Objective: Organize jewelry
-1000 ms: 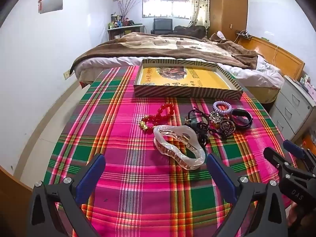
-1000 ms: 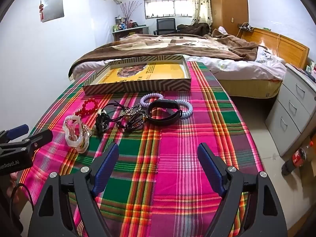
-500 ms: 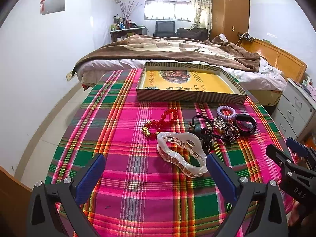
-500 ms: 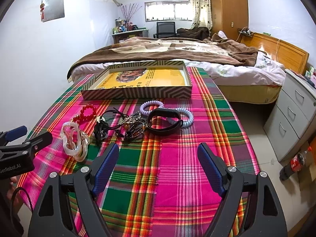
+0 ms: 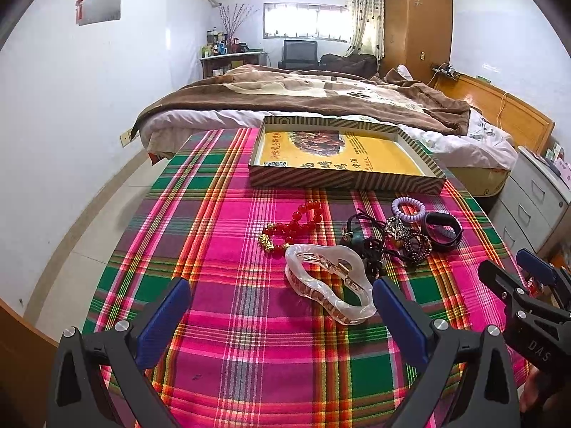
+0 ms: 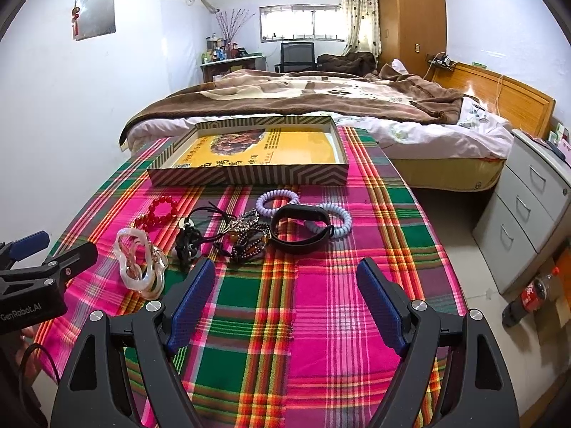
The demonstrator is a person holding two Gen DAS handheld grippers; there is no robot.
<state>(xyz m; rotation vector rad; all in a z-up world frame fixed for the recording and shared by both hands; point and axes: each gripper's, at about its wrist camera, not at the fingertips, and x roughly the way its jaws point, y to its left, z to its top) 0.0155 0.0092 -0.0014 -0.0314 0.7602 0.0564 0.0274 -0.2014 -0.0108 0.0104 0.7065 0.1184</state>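
Note:
A pile of jewelry lies on the plaid tablecloth (image 5: 221, 249): a clear hair claw (image 5: 328, 281), a red bead bracelet (image 5: 296, 224), black cords (image 5: 360, 239), a dark beaded piece (image 5: 415, 244), a black wristband (image 5: 442, 230) and a lilac coil tie (image 5: 408, 208). Behind them stands an empty striped box lid with a yellow floor (image 5: 342, 157). My left gripper (image 5: 280, 305) is open, just short of the claw. My right gripper (image 6: 287, 285) is open, short of the wristband (image 6: 299, 228) and beads (image 6: 249, 240). The claw (image 6: 139, 264) and box (image 6: 257, 157) show there too.
A bed with a brown blanket (image 5: 321, 96) stands behind the table. A grey drawer unit (image 6: 528, 214) and a cola bottle (image 6: 528, 296) on the floor are to the right. The table edges drop off left and right.
Both grippers have drawn back and risen a little, so the jewelry and box sit slightly farther off. Nothing was taken hold of; both stay open.

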